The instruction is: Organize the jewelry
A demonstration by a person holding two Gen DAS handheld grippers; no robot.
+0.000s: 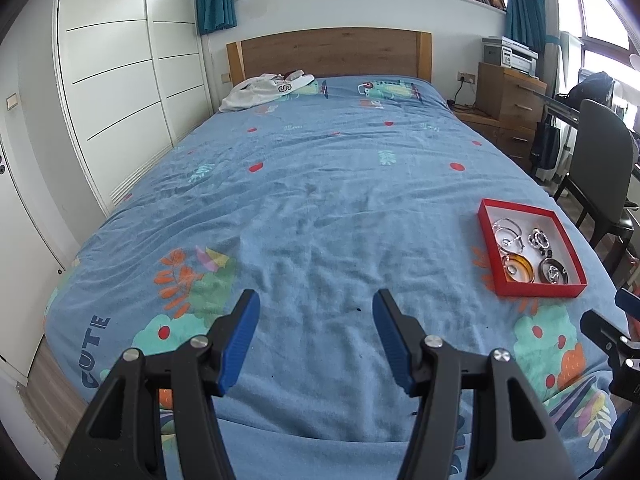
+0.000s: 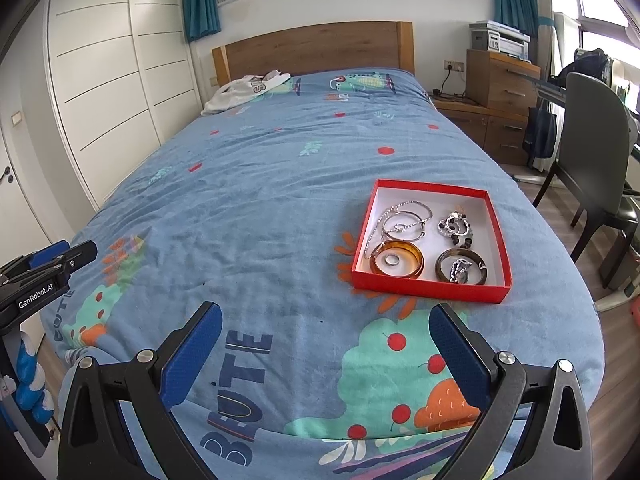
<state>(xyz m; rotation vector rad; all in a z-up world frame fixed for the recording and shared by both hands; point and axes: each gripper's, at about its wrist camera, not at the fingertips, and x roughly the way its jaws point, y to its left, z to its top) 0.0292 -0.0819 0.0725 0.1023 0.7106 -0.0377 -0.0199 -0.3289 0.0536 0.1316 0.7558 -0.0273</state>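
A red tray [image 2: 496,236] with a white floor lies on the blue bedspread; it also shows in the left wrist view [image 1: 486,232]. Inside lie silver bangles with a chain [image 2: 406,220], an amber bangle [image 2: 398,258] around a small ring, a dark bangle [image 2: 462,266] with a silver piece in it, and a beaded silver bracelet [image 2: 454,226]. My right gripper [image 2: 325,322] is open and empty, just short of the tray's near edge. My left gripper [image 1: 316,306] is open and empty over bare bedspread, left of the tray.
The bed [image 1: 304,184] has a wooden headboard [image 1: 332,54] and a white garment [image 1: 264,90] at its head. White wardrobe doors [image 1: 120,92] stand to the left. A dark chair [image 2: 596,152] and wooden drawers [image 2: 500,92] stand to the right.
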